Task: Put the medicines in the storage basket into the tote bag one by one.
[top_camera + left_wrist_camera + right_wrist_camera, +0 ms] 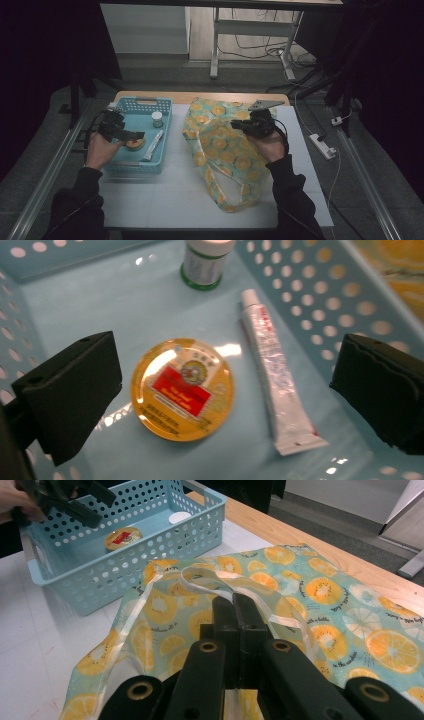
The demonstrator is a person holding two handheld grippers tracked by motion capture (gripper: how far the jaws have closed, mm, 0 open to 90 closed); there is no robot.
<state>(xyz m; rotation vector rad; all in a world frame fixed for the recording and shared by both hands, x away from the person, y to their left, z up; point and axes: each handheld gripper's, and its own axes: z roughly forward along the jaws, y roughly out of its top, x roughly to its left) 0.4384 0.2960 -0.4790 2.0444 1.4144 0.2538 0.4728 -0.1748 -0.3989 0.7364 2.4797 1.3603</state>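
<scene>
Basket (162, 107) sits left on table (175, 200), bag (225, 150) just right of it. In basket: tin (134, 143) near front, tube (153, 145) just right of tin, bottle (157, 119) behind tube. Left gripper (134, 135) over tin; right gripper (239, 125) on bag's top edge.

Perforated glossy plastic for the blue basket (310, 285). Shiny printed metal on the round tin (182, 389). Smooth, crinkled plastic on the tube (275, 380). Thin fruit-print cloth for the bag (320, 595). Matt white top, wood edge on the surface (280, 525).
</scene>
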